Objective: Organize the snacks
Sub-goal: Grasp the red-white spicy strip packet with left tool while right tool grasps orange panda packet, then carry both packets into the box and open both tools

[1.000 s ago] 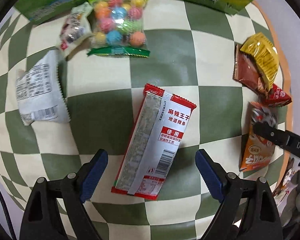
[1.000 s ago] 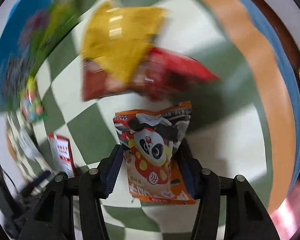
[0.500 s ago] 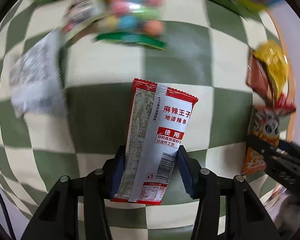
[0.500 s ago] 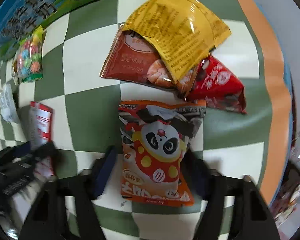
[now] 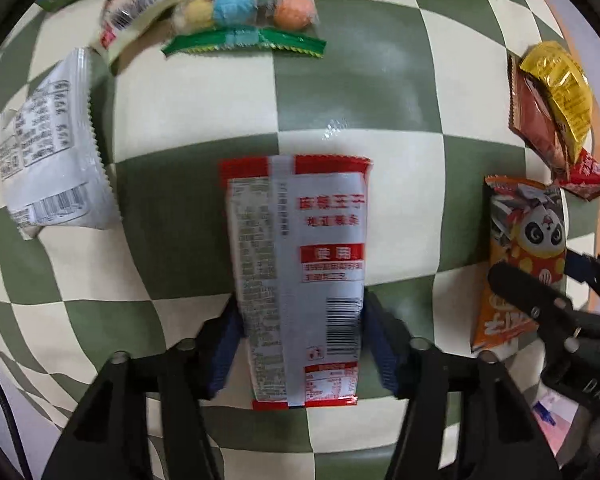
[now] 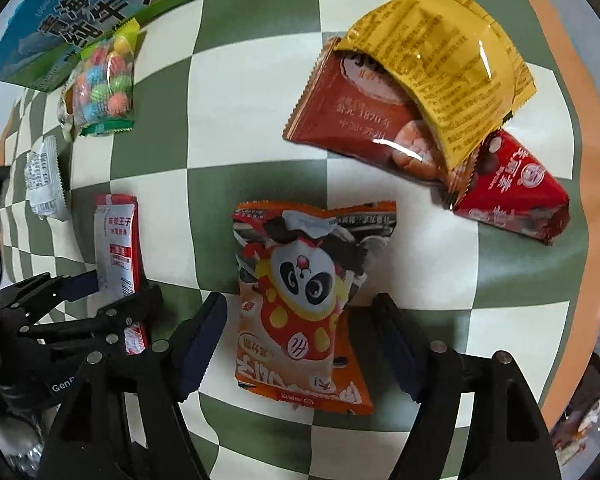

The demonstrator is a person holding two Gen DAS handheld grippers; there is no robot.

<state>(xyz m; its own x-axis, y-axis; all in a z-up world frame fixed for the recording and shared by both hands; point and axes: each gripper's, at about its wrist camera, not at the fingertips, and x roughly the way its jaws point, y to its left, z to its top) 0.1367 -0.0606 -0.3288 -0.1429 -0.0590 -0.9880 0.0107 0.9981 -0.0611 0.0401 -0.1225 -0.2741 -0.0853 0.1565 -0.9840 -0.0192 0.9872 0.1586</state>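
Note:
A red-and-white spicy-strip packet (image 5: 296, 280) lies lengthwise on the green-and-cream checked cloth (image 5: 380, 100). My left gripper (image 5: 300, 344) points down over its near half. The blue pads still touch both long edges while the jaws are opening. In the right wrist view an orange panda snack packet (image 6: 300, 292) lies flat between the fingers of my right gripper (image 6: 300, 340). Those jaws are opening too, with clear gaps on both sides of the bag. The left gripper (image 6: 100, 300) and its packet (image 6: 116, 240) show at the left there.
A pile of brown (image 6: 360, 120), yellow (image 6: 440, 60) and red (image 6: 512, 196) packets lies beyond the panda bag, near the cloth's orange border (image 6: 580, 160). A candy-ball bag (image 5: 244, 0), two white packets (image 5: 48, 148) and a milk carton (image 6: 100, 8) sit at the far left.
My left gripper closed on the red-and-white packet, straightened it and sank toward the cloth. My right gripper carried the panda bag beside the pile and let go of it.

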